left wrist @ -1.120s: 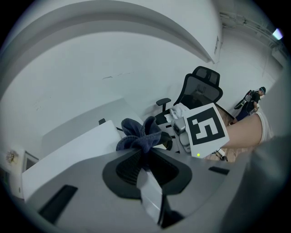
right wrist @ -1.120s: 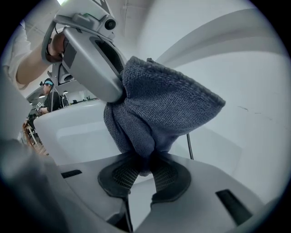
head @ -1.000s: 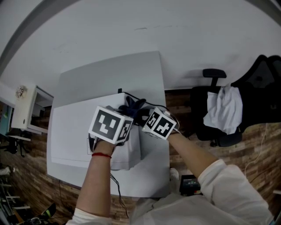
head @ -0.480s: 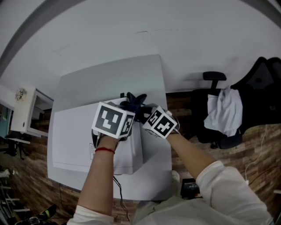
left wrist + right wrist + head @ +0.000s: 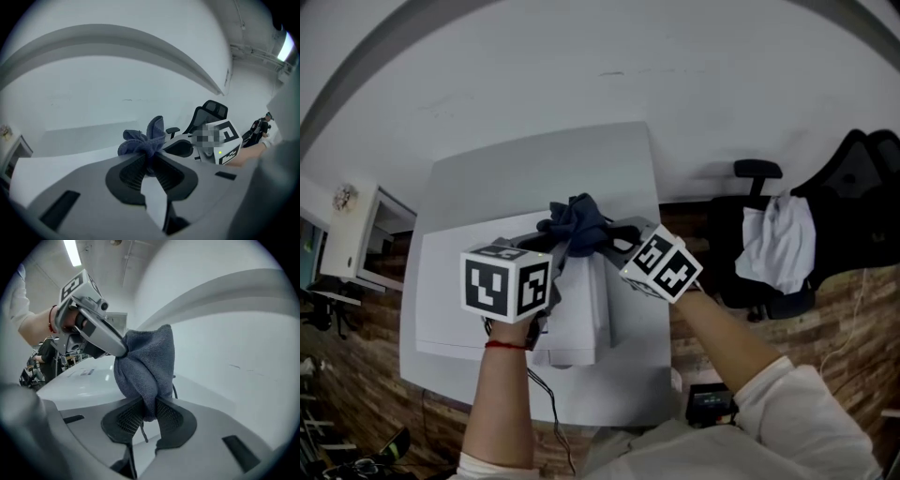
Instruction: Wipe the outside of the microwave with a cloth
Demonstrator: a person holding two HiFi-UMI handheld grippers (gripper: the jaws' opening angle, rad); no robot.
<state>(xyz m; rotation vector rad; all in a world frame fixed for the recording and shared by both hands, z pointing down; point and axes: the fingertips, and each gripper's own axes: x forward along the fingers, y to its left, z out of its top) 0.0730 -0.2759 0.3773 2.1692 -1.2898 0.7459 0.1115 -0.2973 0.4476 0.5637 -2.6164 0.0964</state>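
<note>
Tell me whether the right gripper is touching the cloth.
Touching. The right gripper view shows the cloth pinched between the right gripper's fingers.

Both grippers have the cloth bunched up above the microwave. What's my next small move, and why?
Probably lower the cloth onto the top of the microwave. The left gripper and right gripper both pinch it in a bunch that appears clear of the casing, so nothing wipes yet.

Nubby woven cloth (image 5: 146, 363); smooth matt microwave (image 5: 581, 328); wood-plank floor (image 5: 827, 314).
</note>
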